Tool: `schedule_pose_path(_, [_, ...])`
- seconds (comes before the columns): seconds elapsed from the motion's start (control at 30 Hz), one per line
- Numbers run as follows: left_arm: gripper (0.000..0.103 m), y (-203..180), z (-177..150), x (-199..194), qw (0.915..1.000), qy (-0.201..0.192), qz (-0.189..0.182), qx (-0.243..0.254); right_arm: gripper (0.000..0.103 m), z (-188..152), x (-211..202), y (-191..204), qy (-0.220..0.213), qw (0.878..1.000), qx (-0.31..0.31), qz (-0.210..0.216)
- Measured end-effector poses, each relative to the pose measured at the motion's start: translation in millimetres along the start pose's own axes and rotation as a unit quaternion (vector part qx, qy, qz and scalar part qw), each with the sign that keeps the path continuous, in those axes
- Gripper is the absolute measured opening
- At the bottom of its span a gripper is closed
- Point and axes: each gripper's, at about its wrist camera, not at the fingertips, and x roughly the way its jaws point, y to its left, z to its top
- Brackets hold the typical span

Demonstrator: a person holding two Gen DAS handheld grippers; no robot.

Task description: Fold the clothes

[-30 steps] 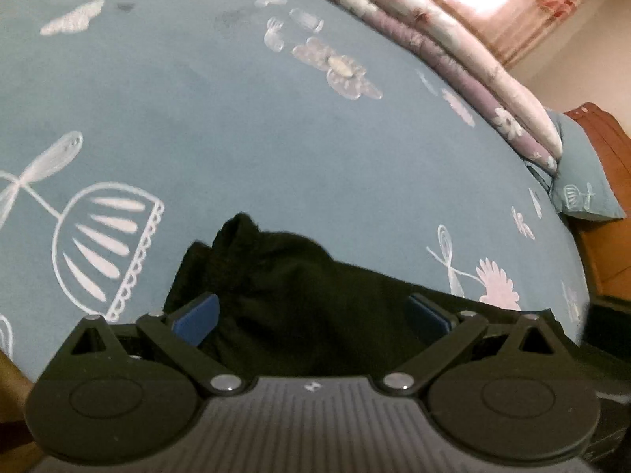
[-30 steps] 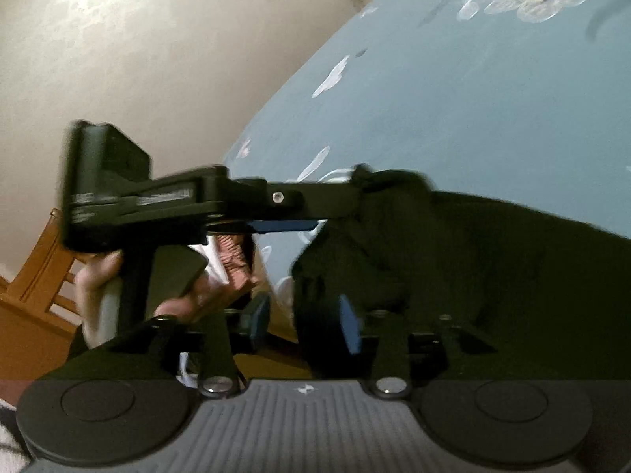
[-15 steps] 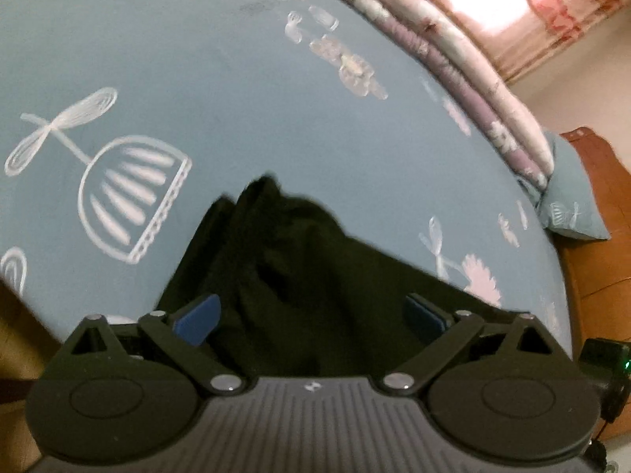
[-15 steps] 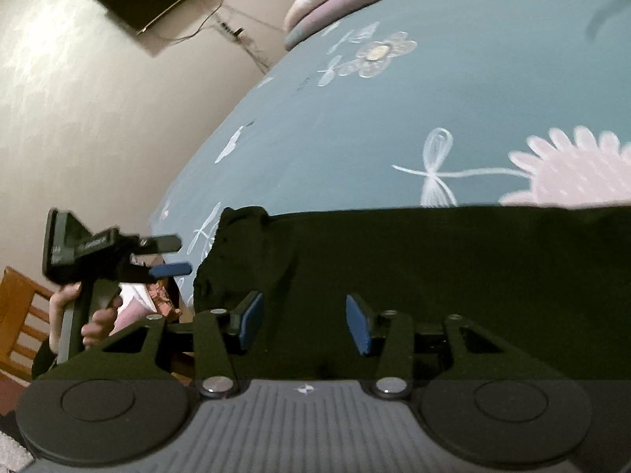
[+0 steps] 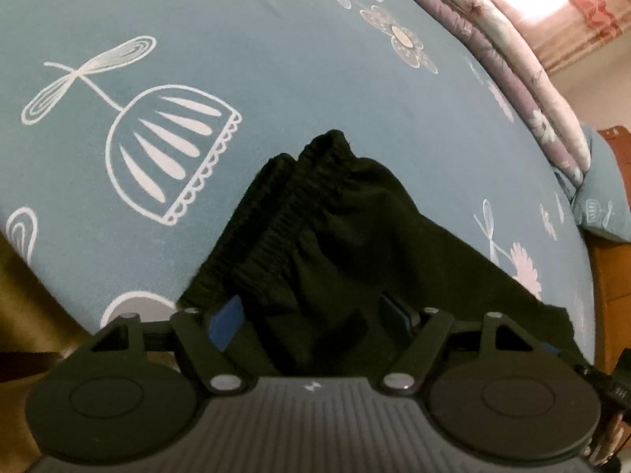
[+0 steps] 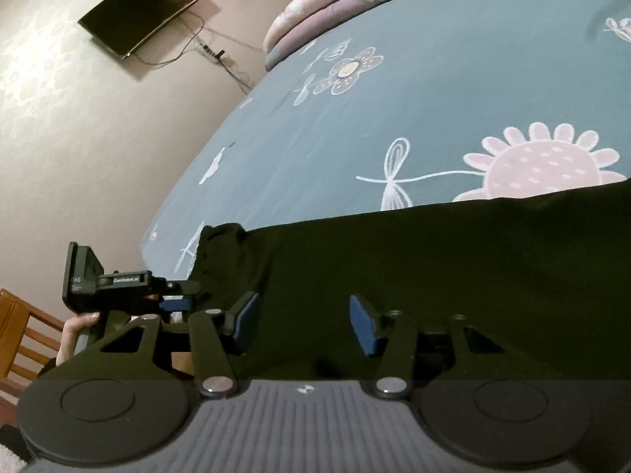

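Observation:
A black garment [image 5: 355, 236] with a gathered elastic waistband lies on the blue patterned bedsheet [image 5: 276, 59], near the bed's front edge. My left gripper [image 5: 311, 315] is open, its blue pads on either side of the cloth just behind the waistband. In the right wrist view the garment [image 6: 434, 268] stretches flat to the right. My right gripper [image 6: 303, 321] is open low over it, with black cloth between its pads. The left gripper [image 6: 114, 287] shows there at the garment's left end, held by a hand [image 6: 75, 331].
Rolled pink and purple quilts [image 5: 512, 51] lie along the far side of the bed, with a blue pillow [image 5: 599, 205] by the wooden headboard. A wall-mounted screen [image 6: 142, 19] and a wooden chair [image 6: 23, 335] stand beyond the bed's left edge.
The right wrist view has swung from the left gripper close up to a wider look along the flat garment. The left gripper's pads have drawn somewhat closer together around the waistband end.

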Motion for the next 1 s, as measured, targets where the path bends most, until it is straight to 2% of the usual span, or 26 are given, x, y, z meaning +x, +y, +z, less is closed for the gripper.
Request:
schedule_pose_path(0.17, [0.069,1.8,2.2,6.4,0.9999,-0.001,0.010,0.004,0.056,-4.3,3.5,2.5,0.010,1.000,-0.007,0.006])
schedule_pose_path(0.2, [0.057,1.3,2.1,5.4,0.9998,-0.004,0.015,0.011,0.056,-5.0,3.9,4.2,0.011,1.000,-0.011,0.008])
schedule_pose_path(0.23, [0.050,0.8,2.0,4.3,0.9995,-0.009,0.021,0.019,0.056,-5.6,3.9,5.5,0.011,1.000,-0.016,0.008])
schedule_pose_path(0.27, [0.045,0.6,0.4,3.0,0.9992,-0.012,0.028,0.026,0.056,-5.8,3.5,5.8,0.012,1.000,-0.019,0.008])
schedule_pose_path(0.33, [0.045,4.3,-3.8,-1.0,0.9995,-0.016,0.011,0.025,0.056,-6.0,2.8,4.3,0.012,1.000,-0.019,0.007])
schedule_pose_path(0.5, [0.016,9.6,-10.3,-15.1,0.9987,-0.048,0.008,0.010,0.057,-7.1,0.5,-3.4,0.010,1.000,-0.009,0.003])
schedule_pose_path(0.67, [0.015,2.5,-11.2,-37.4,0.9964,-0.081,0.022,0.010,0.057,-9.5,-6.7,-9.5,0.004,1.000,0.000,-0.003])
schedule_pose_path(0.87, [0.015,1.8,-21.8,-43.8,0.9954,-0.071,0.064,0.010,0.057,-12.2,-13.7,-14.1,-0.003,1.000,0.007,-0.009])
schedule_pose_path(1.0, [0.016,11.5,-19.9,-34.5,0.9947,-0.057,0.085,-0.013,0.057,-12.5,-25.0,-11.4,-0.010,1.000,0.012,-0.007])
